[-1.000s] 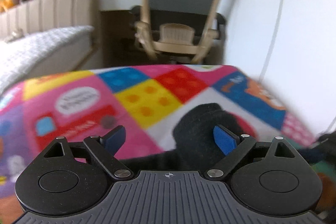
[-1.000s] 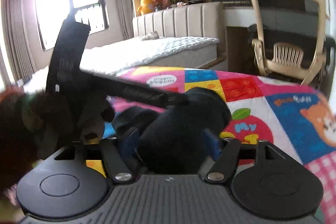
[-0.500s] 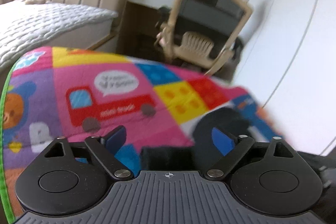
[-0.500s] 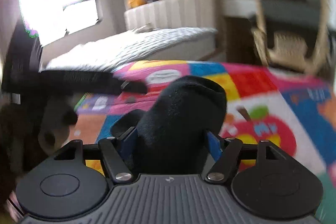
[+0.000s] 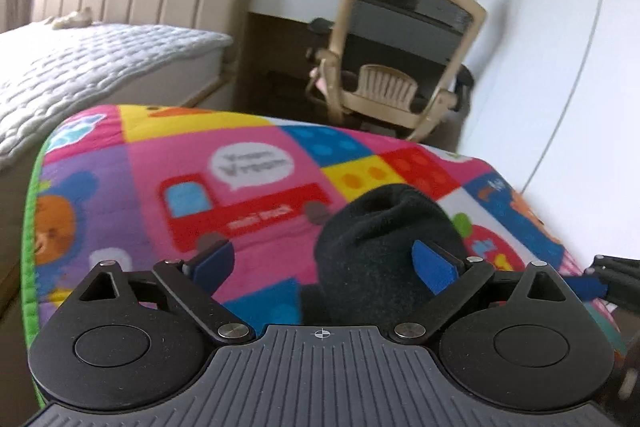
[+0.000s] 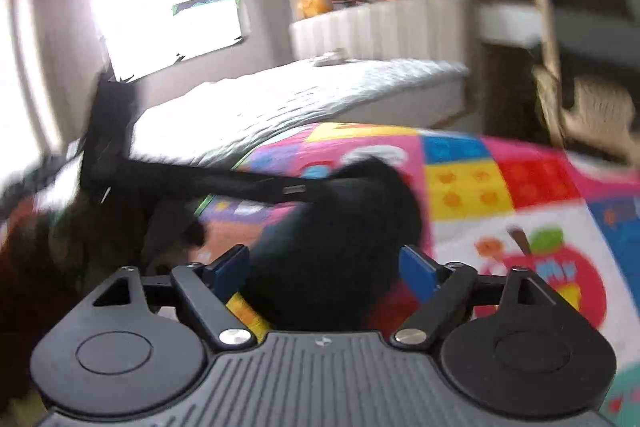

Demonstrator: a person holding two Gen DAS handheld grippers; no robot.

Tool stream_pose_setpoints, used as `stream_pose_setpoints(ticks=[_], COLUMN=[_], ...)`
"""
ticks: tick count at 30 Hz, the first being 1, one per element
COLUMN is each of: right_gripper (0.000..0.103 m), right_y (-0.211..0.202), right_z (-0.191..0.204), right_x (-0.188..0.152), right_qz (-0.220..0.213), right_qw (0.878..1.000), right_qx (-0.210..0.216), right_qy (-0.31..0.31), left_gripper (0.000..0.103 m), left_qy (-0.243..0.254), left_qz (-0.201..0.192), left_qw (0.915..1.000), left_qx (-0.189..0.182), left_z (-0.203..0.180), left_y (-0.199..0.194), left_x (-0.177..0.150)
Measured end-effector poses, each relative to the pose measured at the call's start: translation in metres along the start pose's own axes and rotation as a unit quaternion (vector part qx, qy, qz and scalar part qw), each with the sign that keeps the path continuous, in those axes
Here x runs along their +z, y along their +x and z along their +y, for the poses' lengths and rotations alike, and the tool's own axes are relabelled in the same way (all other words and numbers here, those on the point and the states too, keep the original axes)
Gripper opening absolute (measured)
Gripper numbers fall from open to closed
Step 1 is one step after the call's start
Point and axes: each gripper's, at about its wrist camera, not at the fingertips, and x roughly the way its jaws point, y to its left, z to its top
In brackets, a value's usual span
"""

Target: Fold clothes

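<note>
A rolled black sock (image 5: 384, 251) lies on the colourful play mat (image 5: 248, 195). My left gripper (image 5: 324, 263) is open; the sock sits between its blue pads, against the right pad (image 5: 434, 267). In the right wrist view the same black sock (image 6: 340, 259) lies between the jaws of my right gripper (image 6: 326, 267), which is open with gaps on both sides. The left gripper's black arm (image 6: 192, 179) reaches in from the left over the sock. The right wrist view is blurred.
A bed with a white quilted cover (image 5: 80, 71) stands left of the mat. A beige office chair (image 5: 400, 67) and a desk stand behind the mat. A white wall (image 5: 580, 67) is on the right. The right gripper's finger (image 5: 608, 283) shows at the right edge.
My right gripper has opened and let go of the black sock, which now rests on the mat. My left gripper has swung left and then back toward the sock.
</note>
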Motion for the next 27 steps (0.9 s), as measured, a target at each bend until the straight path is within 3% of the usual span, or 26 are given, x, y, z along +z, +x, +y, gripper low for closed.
stream_pose_setpoints(ticks=[2,4,9,10,12,14,16,22,27], right_gripper=[0.084,0.091,0.094,0.095,0.094,0.085,0.074,0.072,0.074], right_y=[0.012,0.030,0.075,0.080,0.083,0.080,0.072,0.032,0.000], right_z=[-0.024,-0.043,-0.068,-0.067,-0.060,-0.053,-0.056,-0.068,-0.075], right_x=[0.000,-0.005,-0.024,-0.025,-0.025,-0.024,-0.024,-0.020,-0.008], right_qz=[0.010,0.024,0.060,0.060,0.059,0.057,0.051,0.022,0.012], right_qw=[0.997,0.987,0.938,0.937,0.944,0.955,0.958,0.969,0.987], right_qx=[0.015,0.045,0.149,0.155,0.152,0.142,0.136,0.097,0.022], right_qy=[0.077,0.150,0.306,0.308,0.287,0.255,0.249,0.227,0.161], left_gripper=[0.100,0.100,0.101,0.101,0.102,0.102,0.102,0.102,0.102], left_qy=[-0.013,-0.024,-0.053,-0.067,-0.096,-0.110,-0.101,-0.072,-0.037], left_qz=[0.002,0.006,0.015,0.021,0.031,0.036,0.033,0.031,0.035], left_qw=[0.9999,0.9997,0.9985,0.9975,0.9944,0.9924,0.9937,0.9960,0.9970], left_qx=[0.002,0.002,-0.004,-0.012,-0.032,-0.041,-0.036,-0.043,-0.058], left_z=[0.009,0.014,0.027,0.031,0.037,0.036,0.029,-0.003,-0.034], left_y=[0.000,0.001,0.005,0.007,0.010,0.013,0.014,0.023,0.035], left_x=[-0.001,-0.002,-0.003,-0.004,-0.005,-0.006,-0.005,0.002,0.005])
